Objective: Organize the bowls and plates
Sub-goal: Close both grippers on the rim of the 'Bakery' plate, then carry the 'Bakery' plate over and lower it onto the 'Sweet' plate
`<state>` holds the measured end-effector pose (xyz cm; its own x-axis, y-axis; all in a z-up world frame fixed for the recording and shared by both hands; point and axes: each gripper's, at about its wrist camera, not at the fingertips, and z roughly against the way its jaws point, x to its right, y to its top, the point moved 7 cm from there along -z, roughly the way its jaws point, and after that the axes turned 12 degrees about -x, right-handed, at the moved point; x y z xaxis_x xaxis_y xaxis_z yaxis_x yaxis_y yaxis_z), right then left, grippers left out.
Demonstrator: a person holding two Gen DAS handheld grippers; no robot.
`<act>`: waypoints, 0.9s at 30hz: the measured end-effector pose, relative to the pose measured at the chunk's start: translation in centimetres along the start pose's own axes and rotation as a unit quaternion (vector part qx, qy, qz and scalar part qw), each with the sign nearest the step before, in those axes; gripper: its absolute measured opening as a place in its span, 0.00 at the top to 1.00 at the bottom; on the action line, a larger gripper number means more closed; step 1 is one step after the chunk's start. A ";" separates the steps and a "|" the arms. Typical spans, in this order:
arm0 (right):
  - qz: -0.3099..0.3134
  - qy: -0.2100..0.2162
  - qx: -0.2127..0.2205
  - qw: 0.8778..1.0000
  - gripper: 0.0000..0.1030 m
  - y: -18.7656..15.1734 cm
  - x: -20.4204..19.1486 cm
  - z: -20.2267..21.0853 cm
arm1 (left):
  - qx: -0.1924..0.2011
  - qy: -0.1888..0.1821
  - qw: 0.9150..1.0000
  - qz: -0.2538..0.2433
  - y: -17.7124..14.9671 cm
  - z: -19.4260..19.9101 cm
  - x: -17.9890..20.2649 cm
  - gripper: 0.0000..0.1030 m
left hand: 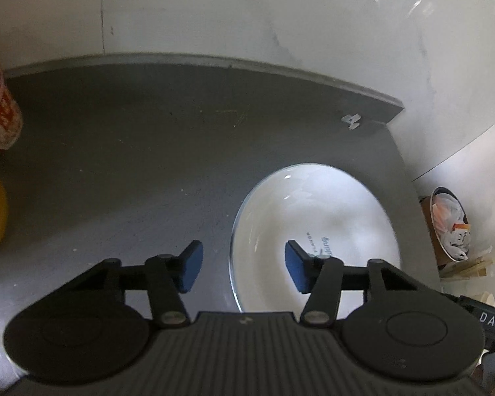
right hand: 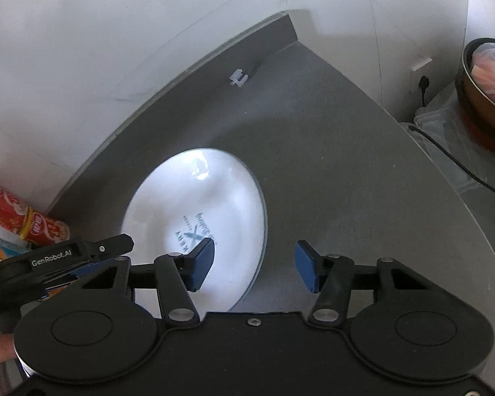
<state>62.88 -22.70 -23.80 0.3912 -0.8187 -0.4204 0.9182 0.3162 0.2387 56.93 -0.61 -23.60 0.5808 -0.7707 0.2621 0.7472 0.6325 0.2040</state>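
Note:
A white plate [left hand: 316, 217] with dark printed lettering lies flat on the grey counter [left hand: 132, 151], near its right edge. My left gripper [left hand: 244, 270] hovers open above the plate's left rim, one blue pad over the counter and the other over the plate. In the right wrist view the same plate [right hand: 201, 204] lies left of centre. My right gripper [right hand: 254, 265] is open above the plate's right rim, its left pad over the plate and its right pad over bare counter. Neither gripper holds anything. The left gripper's black body [right hand: 59, 257] shows at the lower left.
Red and yellow snack packets [left hand: 0, 105] stand at the counter's left side, also seen as red packets [right hand: 23, 221]. A white wall [left hand: 280, 16] backs the counter. A brown bin [right hand: 485, 82] with a plastic liner sits beyond the counter's right edge, beside a black cable [right hand: 445, 151].

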 end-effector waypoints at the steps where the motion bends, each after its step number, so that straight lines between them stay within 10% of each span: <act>1: 0.002 -0.003 -0.003 1.000 0.49 0.1 0.1 -0.4 | -0.001 0.001 1.000 0.001 0.1 -0.4 0.0 0.51; 13: 0.028 -0.002 -0.030 0.999 0.64 1.0 -0.3 -3.6 | -0.003 0.004 1.000 -0.001 0.4 -2.5 -0.1 0.80; 18: 0.065 -0.039 -0.020 0.997 0.82 0.7 -1.1 -3.7 | 0.000 0.004 1.000 -0.007 -0.1 -2.4 -0.2 0.82; 27: 0.092 -0.039 0.002 0.995 0.84 -1.4 -1.5 -1.8 | 0.009 -0.005 1.000 -0.008 -0.3 -1.4 -0.1 0.84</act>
<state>61.06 -21.06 -25.03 0.5459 -0.7824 -0.2998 0.8316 0.4621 0.3081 57.08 -0.87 -24.99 0.5658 -0.7794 0.2689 0.7498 0.6221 0.2253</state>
